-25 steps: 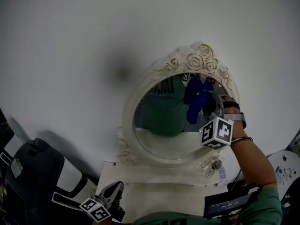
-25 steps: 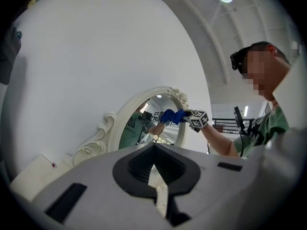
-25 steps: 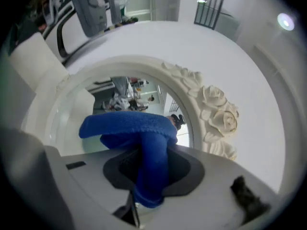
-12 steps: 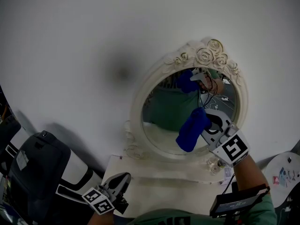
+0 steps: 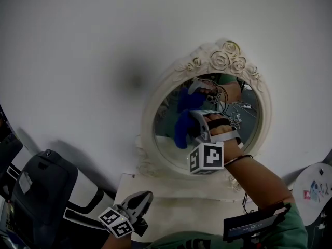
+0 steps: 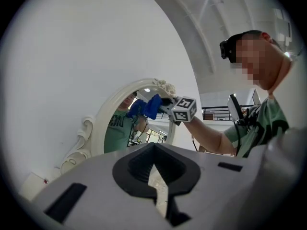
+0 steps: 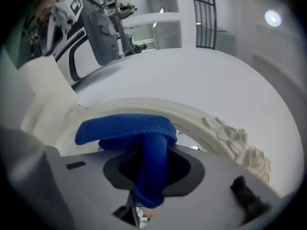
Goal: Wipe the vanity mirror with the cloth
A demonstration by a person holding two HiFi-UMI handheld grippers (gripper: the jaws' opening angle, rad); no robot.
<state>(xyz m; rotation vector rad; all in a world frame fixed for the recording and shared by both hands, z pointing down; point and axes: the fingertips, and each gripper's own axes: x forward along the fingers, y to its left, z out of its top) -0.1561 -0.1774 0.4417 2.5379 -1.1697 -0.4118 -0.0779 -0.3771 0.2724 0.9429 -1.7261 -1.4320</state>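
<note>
The oval white-framed vanity mirror (image 5: 147, 119) stands at the far edge of the white tabletop (image 5: 176, 212). The blue cloth (image 5: 181, 130), held in the right gripper (image 5: 191, 132), is at the left part of the glass. The left gripper (image 5: 139, 203) is near, down at the left.

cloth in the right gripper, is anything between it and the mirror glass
Nothing visible does. The right gripper holds the blue cloth right at the left part of the mirror glass, with no object between them. The left gripper hangs low, below the mirror and clear of it.
</note>
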